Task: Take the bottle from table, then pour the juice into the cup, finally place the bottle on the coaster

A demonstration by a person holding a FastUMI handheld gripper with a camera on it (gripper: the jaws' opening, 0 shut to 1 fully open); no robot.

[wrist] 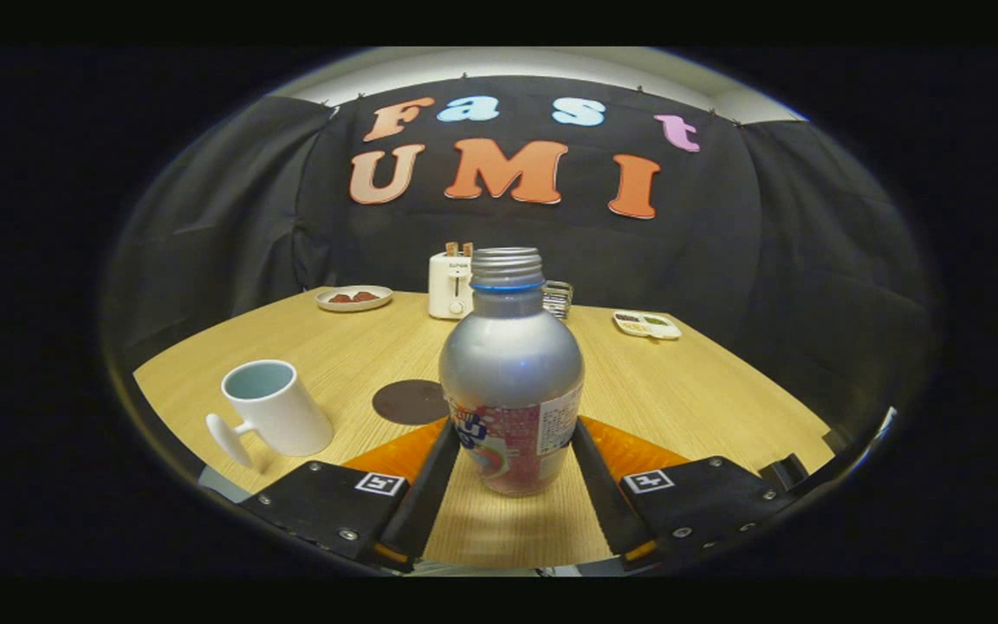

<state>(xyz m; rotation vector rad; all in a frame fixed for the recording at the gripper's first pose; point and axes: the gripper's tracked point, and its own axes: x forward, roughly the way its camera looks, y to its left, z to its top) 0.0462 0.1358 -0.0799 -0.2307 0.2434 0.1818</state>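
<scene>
A silver bottle (511,364) with a threaded, capless neck and a colourful label stands upright between my fingers. My gripper (512,433) is shut on the bottle, and both fingers press its labelled lower sides. Whether its base rests on the wooden table (690,390) or hangs just above it is unclear. To the left of the fingers stands a white cup (278,407) with a pale blue inside, its handle towards me. A dark round coaster (411,401) lies flat between the cup and the bottle, just beyond my left finger.
At the table's far side, a white toaster (450,284) stands behind the bottle, with a small metal rack (558,299) to its right. A plate (353,298) with red pieces lies far left, and a small compartment tray (646,325) far right.
</scene>
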